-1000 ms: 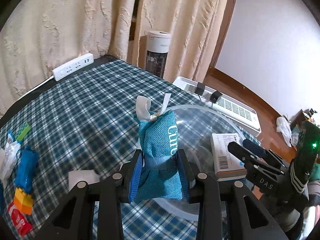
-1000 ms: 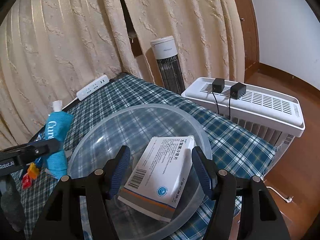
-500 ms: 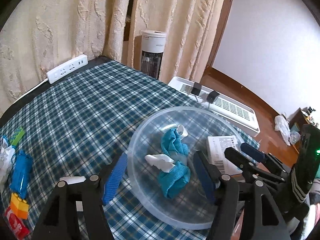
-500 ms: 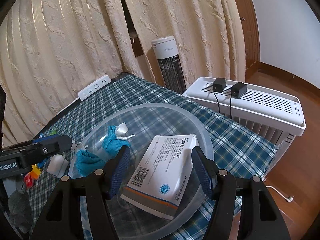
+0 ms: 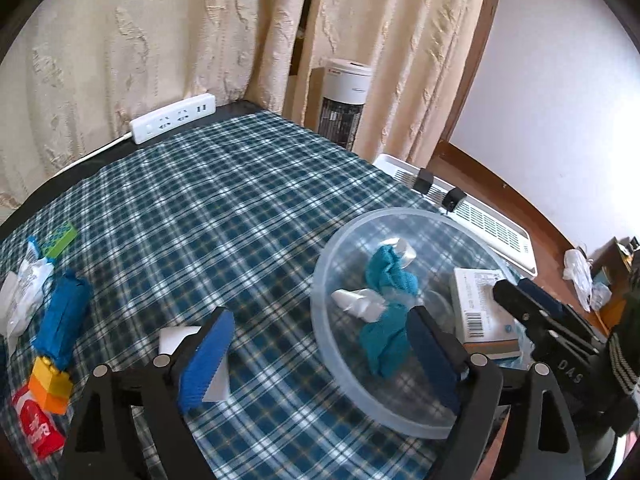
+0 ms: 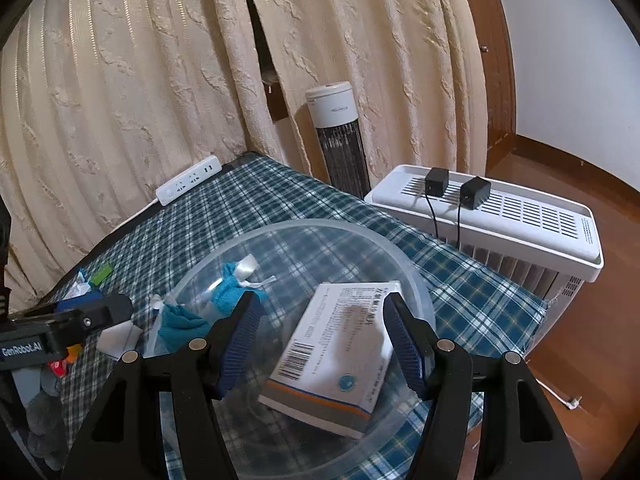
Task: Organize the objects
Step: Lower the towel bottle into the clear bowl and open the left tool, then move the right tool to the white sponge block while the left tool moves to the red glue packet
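Observation:
A teal fabric pouch (image 5: 386, 320) with white ribbon lies crumpled inside the clear plastic bowl (image 5: 320, 264) on the checked tablecloth. My left gripper (image 5: 320, 340) hangs just in front of the bowl's near rim. Its jaws are opening with nothing between them, and the right finger overlaps the pouch in the picture. Beside the pouch (image 6: 182, 322), a white medicine box (image 6: 336, 356) lies tilted in the same bowl (image 6: 304, 225). My right gripper (image 6: 322, 320) hovers over the box, open, pads apart from it. It also shows in the left wrist view as the right gripper (image 5: 516, 292).
At the table's left edge lie a blue pouch (image 5: 60, 320), stacked toy bricks (image 5: 50, 380), a green brick (image 5: 60, 236), a red packet (image 5: 38, 428) and a white wrapper (image 5: 20, 300). A white block (image 5: 176, 336) sits by my left finger. Power strip (image 5: 172, 118) at the back; heater (image 6: 500, 216) and tower fan (image 6: 340, 136) beyond the table.
My left gripper, shut on the upright teal pouch a second ago, has opened wide. The pouch dropped into the bowl and the gripper has shifted left. The right gripper has kept still.

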Available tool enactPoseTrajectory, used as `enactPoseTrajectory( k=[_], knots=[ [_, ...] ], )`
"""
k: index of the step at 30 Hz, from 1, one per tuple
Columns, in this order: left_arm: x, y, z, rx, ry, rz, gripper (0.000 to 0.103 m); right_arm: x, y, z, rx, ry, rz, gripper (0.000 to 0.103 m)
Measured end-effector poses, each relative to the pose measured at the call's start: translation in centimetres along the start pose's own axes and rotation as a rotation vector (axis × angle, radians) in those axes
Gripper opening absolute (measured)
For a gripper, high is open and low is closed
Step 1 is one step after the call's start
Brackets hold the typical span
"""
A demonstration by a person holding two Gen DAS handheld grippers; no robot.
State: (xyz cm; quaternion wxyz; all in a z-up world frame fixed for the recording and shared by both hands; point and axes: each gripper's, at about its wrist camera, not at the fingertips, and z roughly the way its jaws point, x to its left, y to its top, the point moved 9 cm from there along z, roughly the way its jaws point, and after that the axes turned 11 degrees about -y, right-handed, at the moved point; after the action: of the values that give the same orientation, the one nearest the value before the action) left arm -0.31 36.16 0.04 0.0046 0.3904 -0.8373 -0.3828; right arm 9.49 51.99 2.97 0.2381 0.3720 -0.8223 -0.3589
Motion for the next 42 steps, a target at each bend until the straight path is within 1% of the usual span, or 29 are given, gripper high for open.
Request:
enactPoseTrajectory(
  k=[3,6,11,15,25,30,36,42],
  knots=[
    [0.8,-0.3,-0.5,-0.006,0.011,-0.010,0.093,0.8,0.2,-0.5,-0.011,0.001,-0.007,0.065],
    [2.0,-0.6,-1.3,-0.015,0.026,-0.029,0.093,1.4,0.7,-1.3,-0.050,-0.034,-0.027,0.065],
    [4.0,-1.0,-2.9,-0.035,0.056,-0.057,0.093,3.0,1.0,-2.4,-0.064,0.006,-0.024,0.065],
    [5.5,-1.5,-4.0,-0.047,0.072,-0.083,0.093,5.0,0.6,-3.0,-0.057,0.048,-0.046,0.065],
    [10.7,-3.8,-7.5,-0.080,0.144,-0.179,0.093,10.5,-1.1,-3.7,-0.032,0.134,-0.115,0.065],
    [13.6,-4.7,-9.3,-0.104,0.194,-0.225,0.094,12.7,-1.8,-4.1,-0.022,0.167,-0.145,0.066],
    [16.4,-5.8,-10.7,-0.120,0.229,-0.273,0.094,15.1,-3.0,-4.3,-0.001,0.198,-0.183,0.066],
    [18.9,-7.1,-12.0,-0.136,0.303,-0.293,0.094,17.2,-4.2,-4.1,0.030,0.230,-0.210,0.066]
  ],
)
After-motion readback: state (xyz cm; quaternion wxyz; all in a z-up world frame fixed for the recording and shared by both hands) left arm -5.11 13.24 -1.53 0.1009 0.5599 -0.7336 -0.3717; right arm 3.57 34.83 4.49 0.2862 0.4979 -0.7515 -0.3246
